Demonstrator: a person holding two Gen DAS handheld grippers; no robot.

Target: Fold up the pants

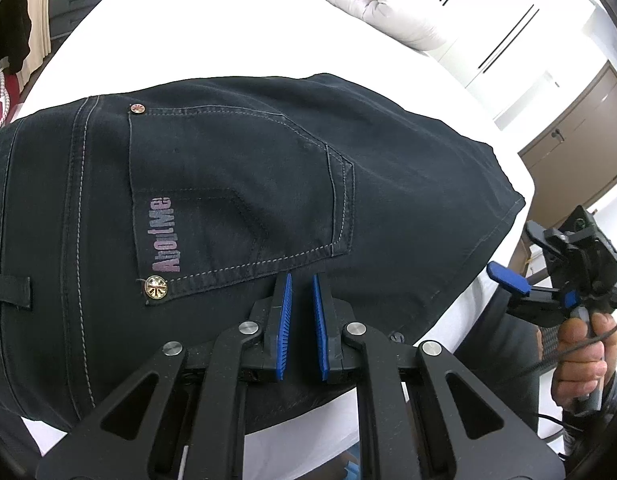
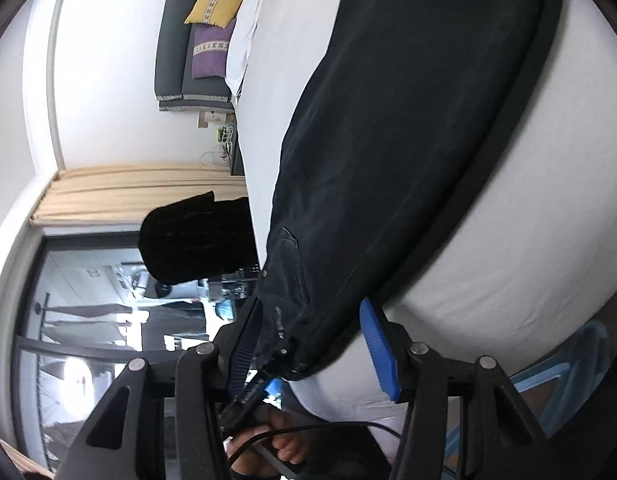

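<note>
The pants (image 1: 236,200) lie flat on the white bed (image 1: 228,40), folded lengthwise, back pocket (image 1: 236,196) up, the waist end near the bed's near edge and a little of it over that edge. The legs run away across the sheet toward the far side.

My left gripper (image 1: 302,312) hovers over the fabric just below the pocket, its jaws nearly together with nothing between them. My right gripper (image 2: 308,344) is off the bed's near corner, jaws apart; in its own view the dark cloth edge seems to sit in the gap, but I cannot tell whether either pad touches it.

The risks, as I judge them: if I close the right jaws on only the top layer, the folded layers will slide apart when lifted. With nothing pinning the cloth, a pull could drag the whole garment off the edge. The cable (image 2: 328,426) trailing by my right hand (image 2: 284,444) could snag.
</note>
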